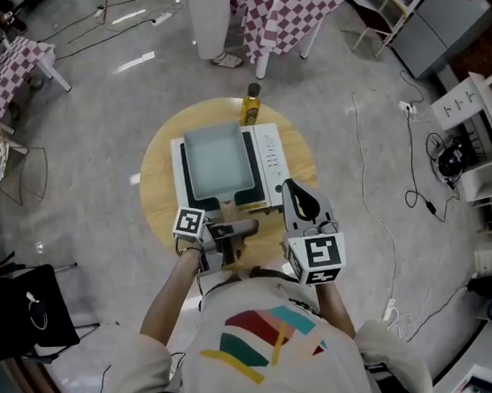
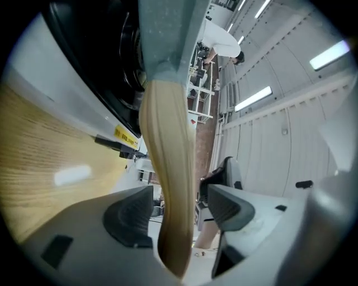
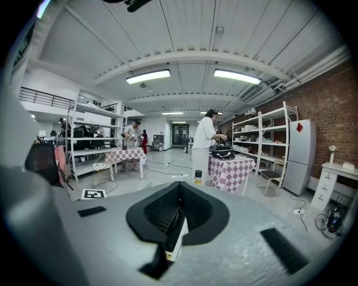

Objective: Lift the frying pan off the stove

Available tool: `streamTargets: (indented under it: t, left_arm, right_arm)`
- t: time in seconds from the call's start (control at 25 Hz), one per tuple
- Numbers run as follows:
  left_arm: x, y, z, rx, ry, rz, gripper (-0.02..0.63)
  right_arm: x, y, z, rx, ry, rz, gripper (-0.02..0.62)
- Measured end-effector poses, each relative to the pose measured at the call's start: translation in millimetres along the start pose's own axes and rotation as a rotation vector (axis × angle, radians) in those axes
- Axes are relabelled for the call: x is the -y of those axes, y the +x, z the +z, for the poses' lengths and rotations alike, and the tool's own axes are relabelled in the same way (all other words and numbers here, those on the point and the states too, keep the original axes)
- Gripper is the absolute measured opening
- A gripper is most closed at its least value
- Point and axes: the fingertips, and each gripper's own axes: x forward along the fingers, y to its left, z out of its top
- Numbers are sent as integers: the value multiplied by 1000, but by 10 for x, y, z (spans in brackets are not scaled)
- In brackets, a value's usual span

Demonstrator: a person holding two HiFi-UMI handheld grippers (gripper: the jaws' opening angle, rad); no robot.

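A square grey-green frying pan (image 1: pixel 217 160) sits on the white stove (image 1: pixel 268 159), its wooden handle (image 1: pixel 228 208) pointing towards me. My left gripper (image 1: pixel 230 227) stands open with the handle between its jaws. In the left gripper view the handle (image 2: pixel 170 184) runs down between the dark pads (image 2: pixel 134 215), with a small gap on each side, under the pan (image 2: pixel 168 33). My right gripper (image 1: pixel 290 186) hovers to the right of the handle, by the stove's front right corner. It is shut with nothing in it, and the right gripper view shows its pads pressed together (image 3: pixel 179 195).
The stove stands on a small round wooden table (image 1: pixel 159 182). A yellow bottle with a dark cap (image 1: pixel 251 105) stands on the table behind the stove. Checkered tables, shelving, floor cables and a person are farther off.
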Motion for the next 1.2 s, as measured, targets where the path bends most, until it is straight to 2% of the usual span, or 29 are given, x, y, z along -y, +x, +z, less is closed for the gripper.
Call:
streamTargets:
  t: [0.16, 0.2, 0.28, 0.32, 0.64, 1.2]
  left_arm:
    - [40, 70, -56, -50, -9, -33, 268]
    - [29, 78, -62, -56, -10, -27, 233]
    - [-14, 80, -68, -62, -14, -6, 96]
    - [-33, 81, -69, -64, -15, 2, 72]
    - [-101, 77, -50, -72, -51, 10, 9]
    - [-65, 73, -53, -66, -65, -40, 5]
  right_arm:
    - [37, -30, -20, -4, -5, -17, -2]
    - [46, -36, -20, -3, -7, -20, -2]
    - [57, -49, -28, -3, -9, -25, -2]
    - [62, -56, -33, -4, -8, -27, -2]
    - [43, -81, -16, 4, -7, -28, -2]
    - [73, -113, -116, -23, -10, -24, -2]
